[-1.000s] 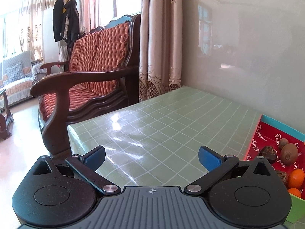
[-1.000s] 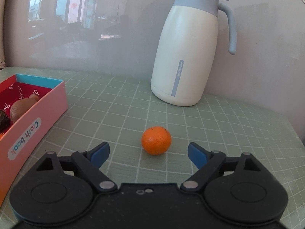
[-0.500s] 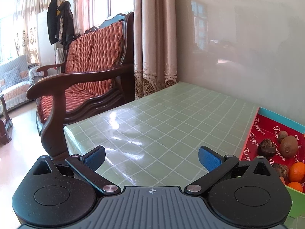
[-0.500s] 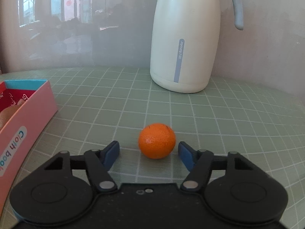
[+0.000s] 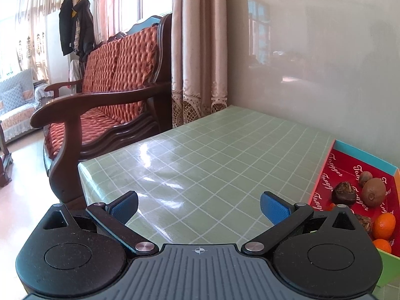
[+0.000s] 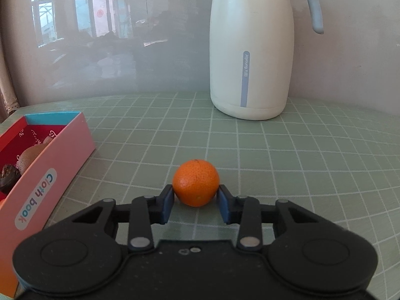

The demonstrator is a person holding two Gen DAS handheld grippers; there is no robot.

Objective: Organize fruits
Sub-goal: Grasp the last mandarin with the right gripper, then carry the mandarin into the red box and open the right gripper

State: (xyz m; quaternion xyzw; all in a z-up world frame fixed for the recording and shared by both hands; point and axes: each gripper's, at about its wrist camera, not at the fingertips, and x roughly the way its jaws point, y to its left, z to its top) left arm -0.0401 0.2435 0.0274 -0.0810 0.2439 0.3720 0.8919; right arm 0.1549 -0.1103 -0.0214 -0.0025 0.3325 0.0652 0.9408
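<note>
Your right hand-held gripper (image 6: 195, 201) is clenched on the tangerine (image 6: 195, 185): both blue pads press its sides, and the fruit sits at desk level, though you can't tell whether it touches the cloth. Your left hand-held gripper (image 5: 199, 205) is released, jaws spread wide, nothing between them, hanging over bare checked cloth.

Now the surroundings, biggest first. The desk (image 6: 287, 155) runs under both views, covered in pale green cloth with a white grid, glossy where the window light hits it. Left of it stands a dark wooden sofa (image 5: 110, 92) with orange quilted cushions, and a beige curtain (image 5: 200, 57) hangs behind its end. A glossy wall backs the desk. Against that wall, well beyond the tangerine and to its right, stands a cream thermos jug (image 6: 252, 50), upright, with a grey-blue handle.

To the tangerine's left lies the open box (image 6: 50, 165), pink outside with "Cloth book" printed on it, red inside. From your left view its contents show: a kiwi (image 5: 373, 192), a dark wrinkled fruit (image 5: 343, 193) touching it, a small brown one (image 5: 365, 177) behind, and two more tangerines (image 5: 383, 226) at the near end.
</note>
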